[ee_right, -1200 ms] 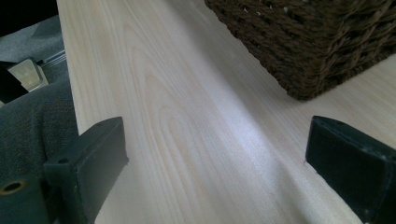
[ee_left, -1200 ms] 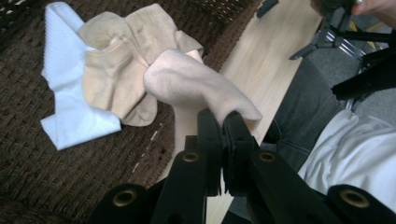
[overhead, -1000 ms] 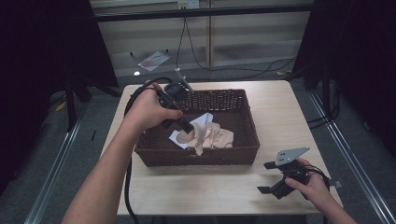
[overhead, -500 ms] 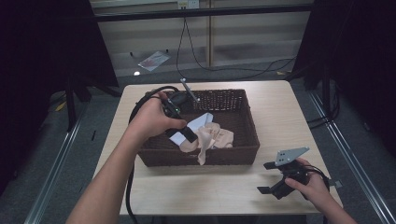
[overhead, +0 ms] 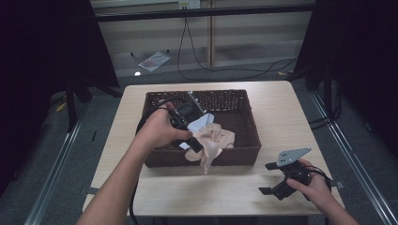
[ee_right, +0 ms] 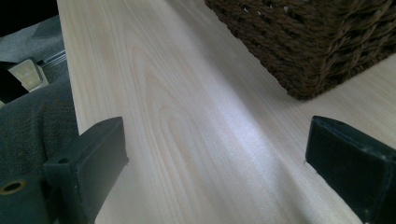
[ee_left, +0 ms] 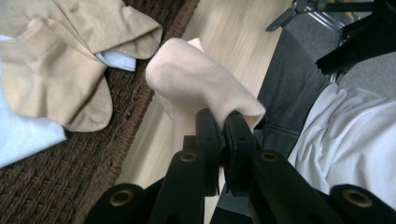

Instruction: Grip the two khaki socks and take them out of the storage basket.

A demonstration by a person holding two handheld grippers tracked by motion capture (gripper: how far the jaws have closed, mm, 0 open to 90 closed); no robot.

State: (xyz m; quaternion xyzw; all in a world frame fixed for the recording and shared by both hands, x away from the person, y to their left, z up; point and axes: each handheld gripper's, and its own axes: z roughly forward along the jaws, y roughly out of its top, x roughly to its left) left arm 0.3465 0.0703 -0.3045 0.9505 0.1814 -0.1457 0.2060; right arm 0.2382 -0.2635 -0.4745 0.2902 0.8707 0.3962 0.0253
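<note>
Left gripper: we record its jaws clamped on a pale pink sock, held above the near rim of the brown wicker basket (the sock hangs over the front wall in the high view). Inside the basket we note tan socks and white cloth. Right gripper: we find the jaws spread wide, nothing between them, low over the pale wood table just beside the basket's corner.
</note>
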